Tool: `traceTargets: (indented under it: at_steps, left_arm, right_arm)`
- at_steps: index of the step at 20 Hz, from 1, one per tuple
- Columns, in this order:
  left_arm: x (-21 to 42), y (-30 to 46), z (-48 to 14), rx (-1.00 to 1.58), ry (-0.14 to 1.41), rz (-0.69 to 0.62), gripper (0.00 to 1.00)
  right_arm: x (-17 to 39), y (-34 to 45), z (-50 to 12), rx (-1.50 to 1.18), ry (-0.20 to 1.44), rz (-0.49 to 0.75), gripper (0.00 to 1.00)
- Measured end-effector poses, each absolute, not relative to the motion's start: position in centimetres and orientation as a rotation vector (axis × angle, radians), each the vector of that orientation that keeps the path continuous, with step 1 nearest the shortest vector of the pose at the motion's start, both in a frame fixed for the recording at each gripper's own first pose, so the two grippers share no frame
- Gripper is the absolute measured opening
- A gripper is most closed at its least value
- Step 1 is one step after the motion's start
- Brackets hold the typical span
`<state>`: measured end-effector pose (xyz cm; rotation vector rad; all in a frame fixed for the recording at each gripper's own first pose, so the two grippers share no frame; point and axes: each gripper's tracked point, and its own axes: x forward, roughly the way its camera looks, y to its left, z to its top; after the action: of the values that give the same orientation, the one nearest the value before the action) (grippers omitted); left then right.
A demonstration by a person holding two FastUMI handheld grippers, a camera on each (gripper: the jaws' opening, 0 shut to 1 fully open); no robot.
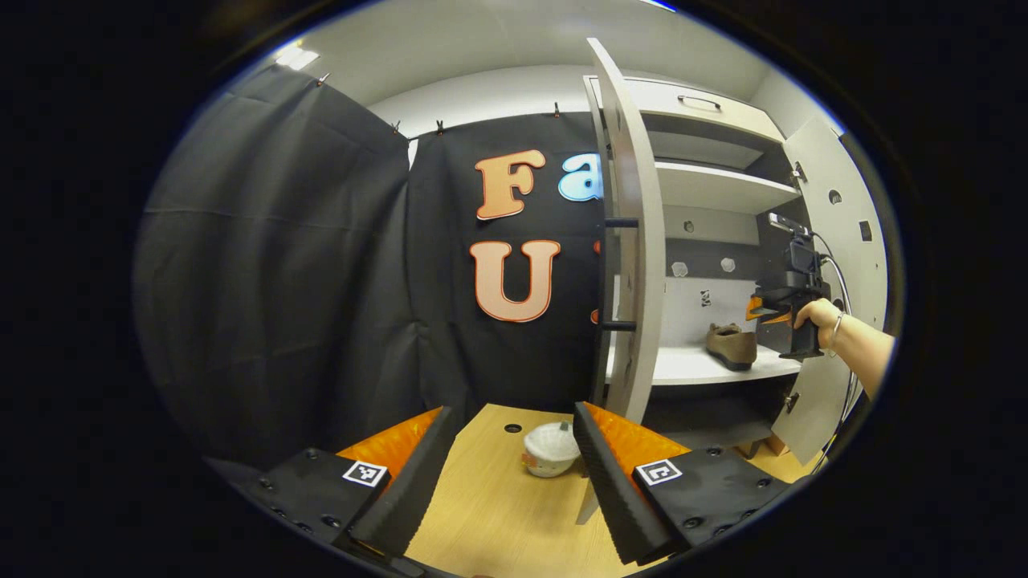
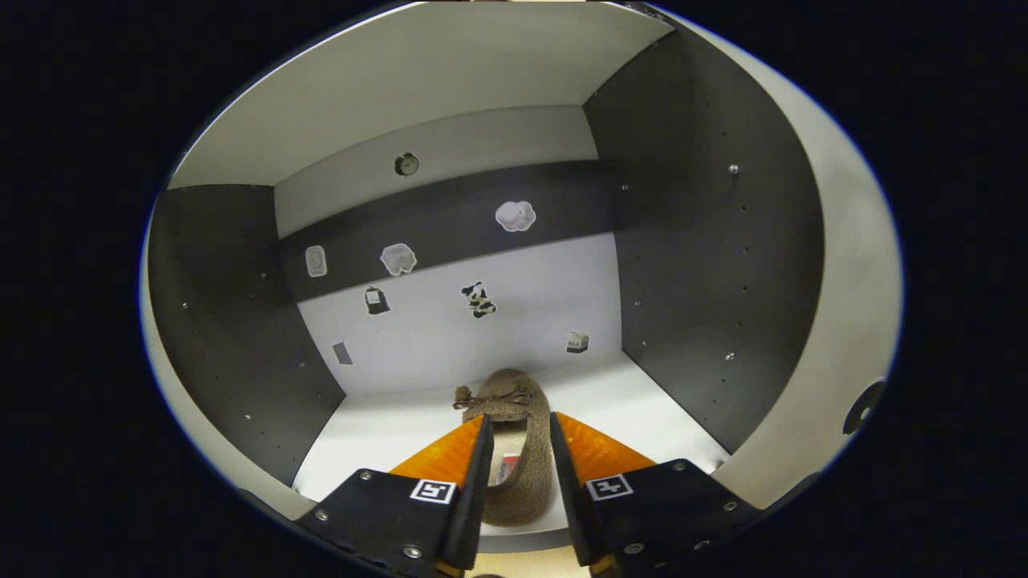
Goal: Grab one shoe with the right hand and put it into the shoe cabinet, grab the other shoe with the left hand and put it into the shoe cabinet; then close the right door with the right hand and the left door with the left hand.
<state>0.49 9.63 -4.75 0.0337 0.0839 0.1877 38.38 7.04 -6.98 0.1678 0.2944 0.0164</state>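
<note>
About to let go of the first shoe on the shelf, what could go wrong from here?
1. The brown shoe sits near the shelf front edge; pulling the right hand-held gripper back could drag it off.
2. The left door stands between the left hand-held gripper and the shelf, so a later reach may clip it.

Left gripper view: low over the light wooden table (image 1: 498,514), well back, facing the open white shoe cabinet (image 1: 707,193). Right gripper view: close, looking straight into the cabinet compartment. Shared: white shelf (image 1: 691,365) with brown suede shoe (image 1: 731,343).
</note>
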Motion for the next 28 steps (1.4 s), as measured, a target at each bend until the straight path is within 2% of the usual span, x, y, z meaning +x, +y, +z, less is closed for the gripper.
traceTargets:
  at_steps: [1,2,4,7,8,11,12,13,18,26,28]
  left_arm:
    - [0.0,9.1,-4.8,0.035,0.081,0.178,0.94]
    - [-0.2,8.5,-4.7,0.036,0.078,0.167,0.97]
    - [-0.7,7.1,-4.5,0.042,0.071,0.144,0.96]
    - [-1.3,4.6,-5.2,0.039,0.076,0.108,0.99]
    - [-1.4,3.5,-5.6,0.035,0.086,0.090,0.94]
    - [-1.1,0.2,-7.6,0.018,0.120,0.028,0.96]
    - [-0.9,-1.0,-8.2,0.015,0.131,0.012,0.94]
    - [-0.7,-2.0,-9.1,0.011,0.145,-0.002,0.96]
    - [1.0,-7.0,-15.6,-0.024,0.267,-0.071,0.97]
    - [3.8,-10.7,-29.8,-0.043,0.528,-0.092,0.97]
    - [4.1,-10.7,-33.3,-0.030,0.590,-0.079,1.00]
  right_arm:
    - [37.0,7.2,-6.2,0.164,0.275,0.033,0.49]
    - [35.5,7.4,-5.6,0.162,0.261,0.052,0.61]
    - [32.6,7.2,-4.3,0.151,0.232,0.077,0.71]
    - [28.0,6.0,-2.4,0.136,0.169,0.080,0.84]
    - [26.8,5.6,-2.1,0.130,0.154,0.081,0.87]
    - [22.5,4.3,-0.8,0.096,0.084,0.088,0.91]
    - [21.1,4.0,-0.5,0.085,0.065,0.089,0.92]
    - [19.7,3.5,-0.3,0.071,0.049,0.087,0.92]
    - [14.1,1.5,-0.4,0.041,0.016,0.089,0.93]
    - [9.7,-1.4,-0.4,-0.022,-0.013,0.075,0.92]
    - [9.1,-2.0,-0.7,-0.009,-0.002,0.074,0.92]
